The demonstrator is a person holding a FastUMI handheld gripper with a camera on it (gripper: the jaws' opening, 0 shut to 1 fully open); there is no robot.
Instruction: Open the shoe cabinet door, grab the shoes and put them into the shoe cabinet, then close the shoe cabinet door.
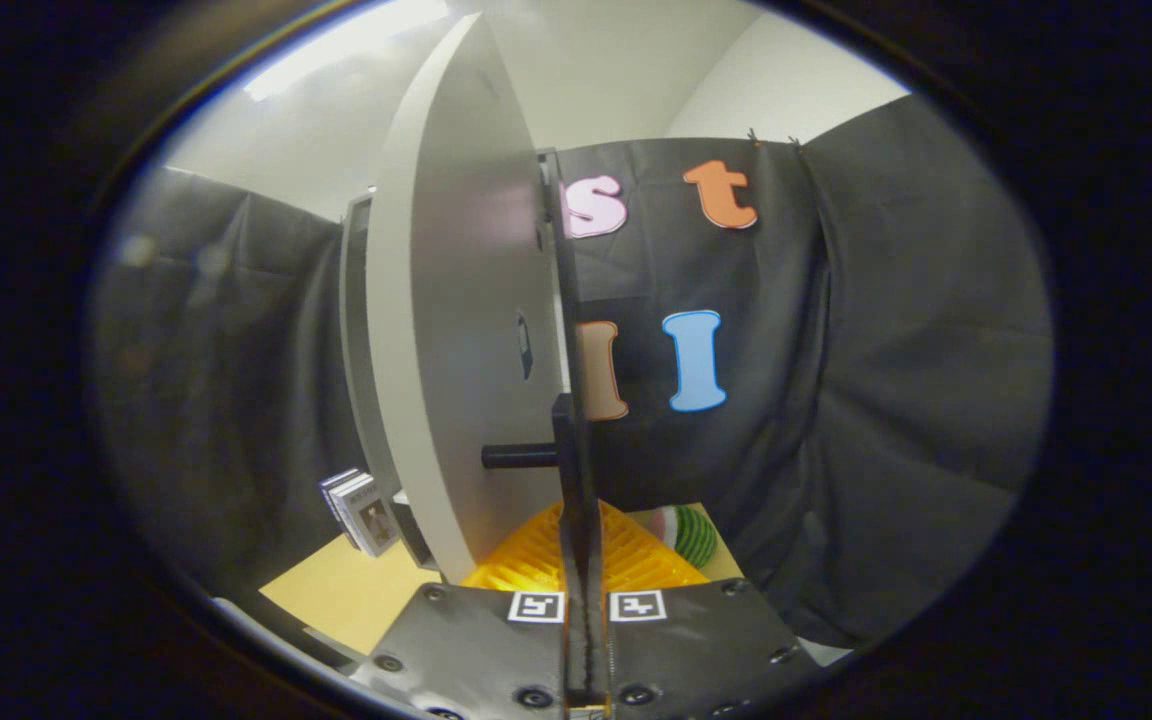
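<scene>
Grey board, seen edge-on, makes up the shoe cabinet door (456,330), which stands swung out from the shoe cabinet (356,330) just behind it to the left. In the gripper view, the door's dark edge runs straight up from between the fingers of the tool (586,610), and a black bar handle (521,456) juts sideways from the door's face near that edge. The fingers are drawn nearly together with the thin door edge passing between them; whether both press on it cannot be told, as the contact is hidden by the edge itself. A ribbed yellow object (536,560) is seen low down just beyond the fingers, on a tan bench (336,595), with a green striped ball-like item (694,535) beside it to the right. A small boxed pack (361,512) leans near the cabinet's foot.

The step in hand is judged to be a door move, opening or closing; which one cannot be settled, since no shoes are made out. If opening, the door is to be swung wider, released, and the shoes sought.
</scene>
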